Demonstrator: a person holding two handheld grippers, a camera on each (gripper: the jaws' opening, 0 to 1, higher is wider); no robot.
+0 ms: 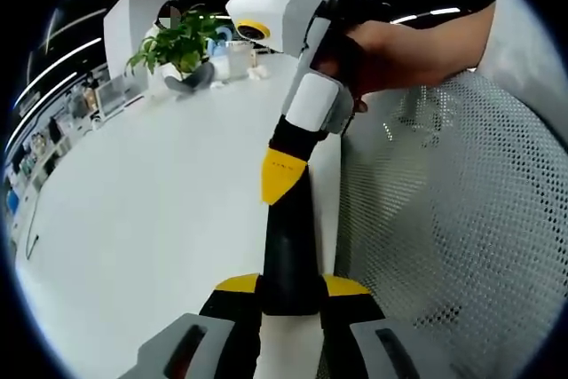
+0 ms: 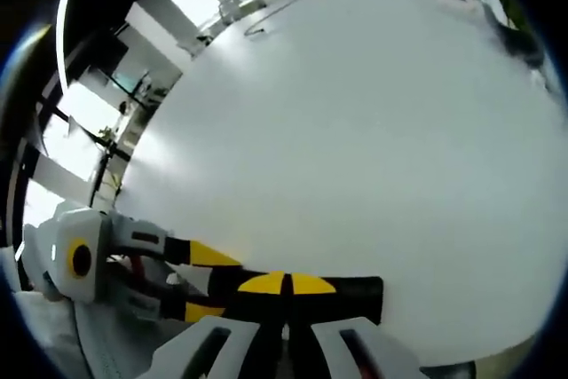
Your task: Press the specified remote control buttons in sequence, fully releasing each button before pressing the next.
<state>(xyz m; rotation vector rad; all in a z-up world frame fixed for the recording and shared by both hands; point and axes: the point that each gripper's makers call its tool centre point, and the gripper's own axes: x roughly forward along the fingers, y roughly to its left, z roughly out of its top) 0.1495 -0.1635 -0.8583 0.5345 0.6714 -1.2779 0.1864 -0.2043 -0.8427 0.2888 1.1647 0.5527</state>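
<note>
while left gripper (image 1: 288, 303) clamps slim black remote (image 1: 289, 255), glossy white table (image 1: 151, 219) beneath.

Left hand-held gripper (image 1: 288, 295) clamped on remote, right hand-held gripper (image 2: 286, 295) apparently closed, hand (image 1: 377, 55) gripping handle

Bright overhead light, table glare, fisheye-warped edges.

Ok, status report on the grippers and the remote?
Left gripper shut on black remote. Right gripper shut, tips on it. Plant far off on table.
</note>
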